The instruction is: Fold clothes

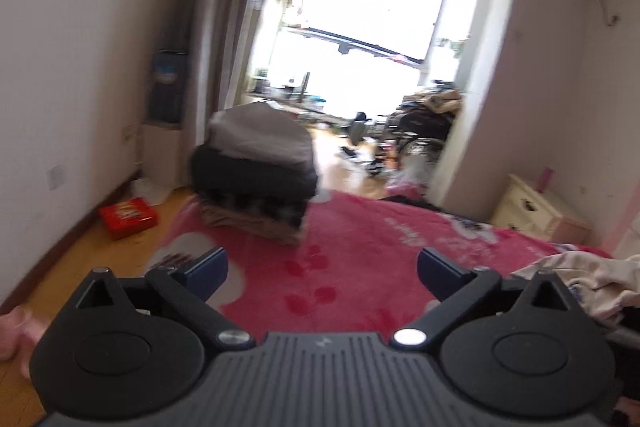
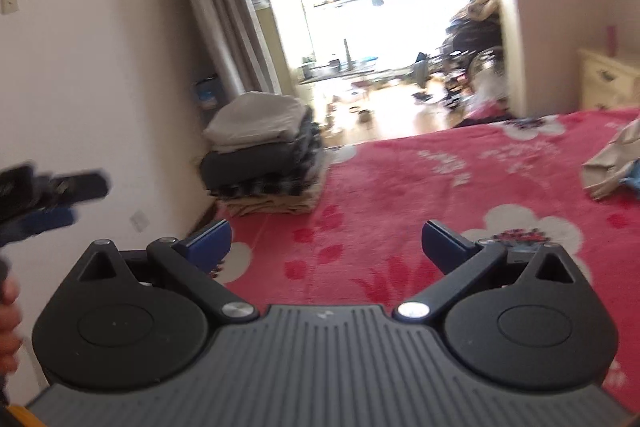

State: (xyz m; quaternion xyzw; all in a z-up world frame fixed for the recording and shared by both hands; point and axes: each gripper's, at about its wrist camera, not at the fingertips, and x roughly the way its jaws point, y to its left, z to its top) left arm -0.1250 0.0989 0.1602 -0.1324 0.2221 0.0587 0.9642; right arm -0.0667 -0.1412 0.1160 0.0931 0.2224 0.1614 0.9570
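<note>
Folded clothes point(image 1: 256, 167) sit in a stack at the far left corner of the bed point(image 1: 360, 227): a pale grey piece on top, dark pieces beneath, then a checked layer and a tan one at the bottom, resting on the red flowered blanket. The right wrist view shows the same stack point(image 2: 264, 159) close to the white wall. A loose, unfolded pale garment point(image 1: 580, 279) lies crumpled at the bed's right edge, well apart from the stack; it also shows at the right border of the right wrist view point(image 2: 616, 163).

The left tongs point(image 1: 322, 269) stand spread wide over the blanket with nothing between the blue pads. The right tongs point(image 2: 326, 247) are likewise wide apart and hold nothing. Both views are blurred.

Beyond the bed, a grey curtain point(image 1: 224, 7) hangs beside a bright doorway. A red box point(image 1: 128, 217) lies on the wooden floor by the wall, and a cream bedside cabinet point(image 1: 532, 207) stands to the right.
</note>
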